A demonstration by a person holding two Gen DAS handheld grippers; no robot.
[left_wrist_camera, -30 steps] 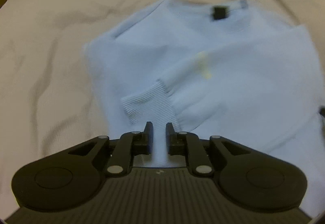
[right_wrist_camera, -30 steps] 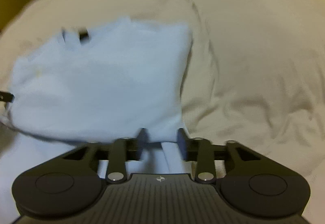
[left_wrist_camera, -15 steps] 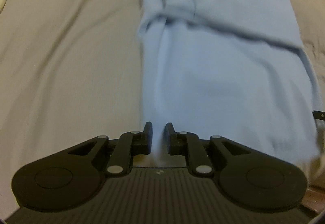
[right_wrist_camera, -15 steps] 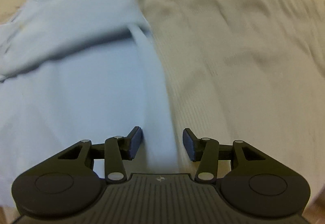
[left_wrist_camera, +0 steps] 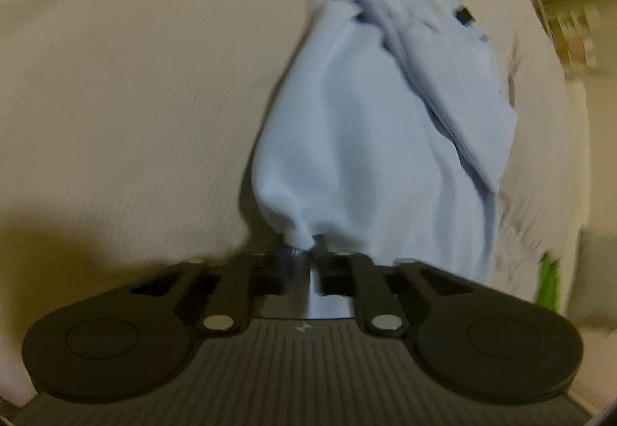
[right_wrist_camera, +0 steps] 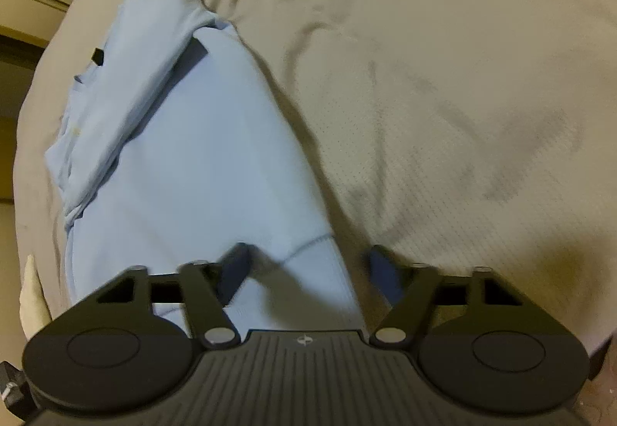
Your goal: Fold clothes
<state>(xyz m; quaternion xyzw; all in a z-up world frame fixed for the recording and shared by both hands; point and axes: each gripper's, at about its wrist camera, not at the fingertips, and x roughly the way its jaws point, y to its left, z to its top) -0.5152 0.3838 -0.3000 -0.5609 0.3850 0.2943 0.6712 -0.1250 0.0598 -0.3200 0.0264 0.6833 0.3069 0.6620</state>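
left gripper (left_wrist_camera: 304,252) seems clamped on the sweater (left_wrist_camera: 366,140) hem, right gripper (right_wrist_camera: 306,267) closing around its near corner, next lifting both ends far.

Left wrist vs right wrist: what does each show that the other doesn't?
Left wrist only: the left gripper shut on a bunched corner of the light blue sweatshirt, plus a green object at the right edge.

Right wrist only: the right gripper, jaws apart and closing with the sweatshirt's hem band between them, not yet pinched.

Both: the partly folded sweatshirt with its black neck tag lying on the wrinkled beige bedsheet.
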